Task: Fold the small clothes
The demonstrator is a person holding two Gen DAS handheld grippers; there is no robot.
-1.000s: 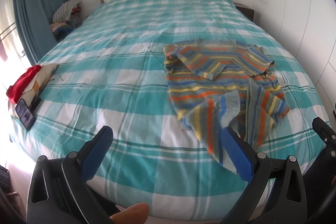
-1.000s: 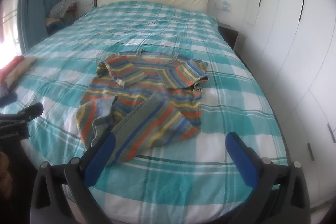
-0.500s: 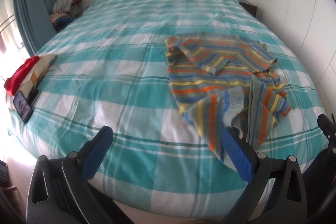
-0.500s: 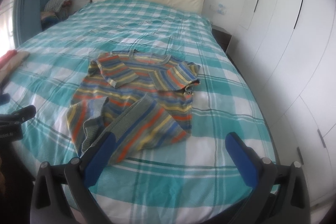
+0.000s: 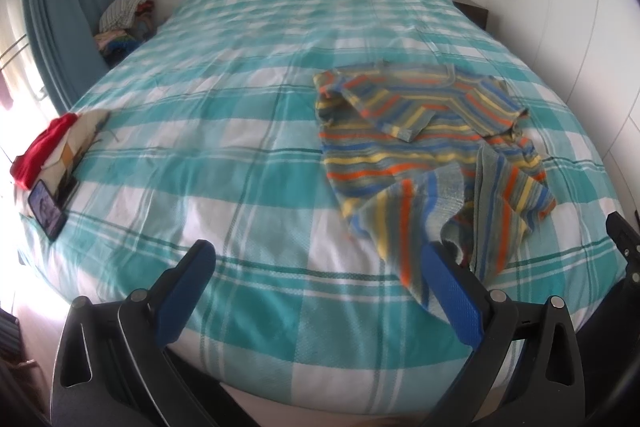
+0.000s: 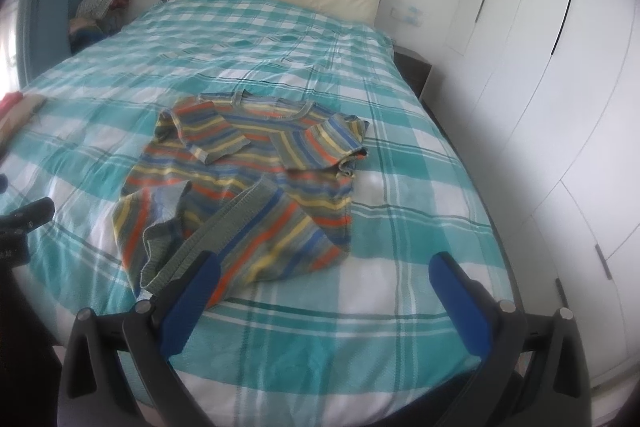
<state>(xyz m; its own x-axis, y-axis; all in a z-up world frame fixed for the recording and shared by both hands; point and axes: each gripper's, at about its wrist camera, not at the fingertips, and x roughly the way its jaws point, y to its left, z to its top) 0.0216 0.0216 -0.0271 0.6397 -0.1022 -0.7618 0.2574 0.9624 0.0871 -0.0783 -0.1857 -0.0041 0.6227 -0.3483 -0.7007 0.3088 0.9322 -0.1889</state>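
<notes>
A small striped sweater (image 5: pixel 424 155) in grey, orange, blue and yellow lies on the teal plaid bedspread (image 5: pixel 224 155), sleeves folded in and its hem crumpled up. It also shows in the right wrist view (image 6: pixel 248 187). My left gripper (image 5: pixel 320 291) is open and empty, above the bed's near edge, left of the sweater's hem. My right gripper (image 6: pixel 324 291) is open and empty, near the bed's front edge, with its left finger over the hem. Neither touches the sweater.
A red and cream pile of clothes (image 5: pixel 56 147) and a phone (image 5: pixel 46 209) lie at the bed's left edge. White wardrobe doors (image 6: pixel 560 107) stand to the right. More clothes (image 5: pixel 124 15) are piled beside the headboard by the blue curtain (image 5: pixel 68 7).
Both grippers have drawn back and risen a little, so the bed and sweater sit farther off. Both stay open. The sweater has not moved.
</notes>
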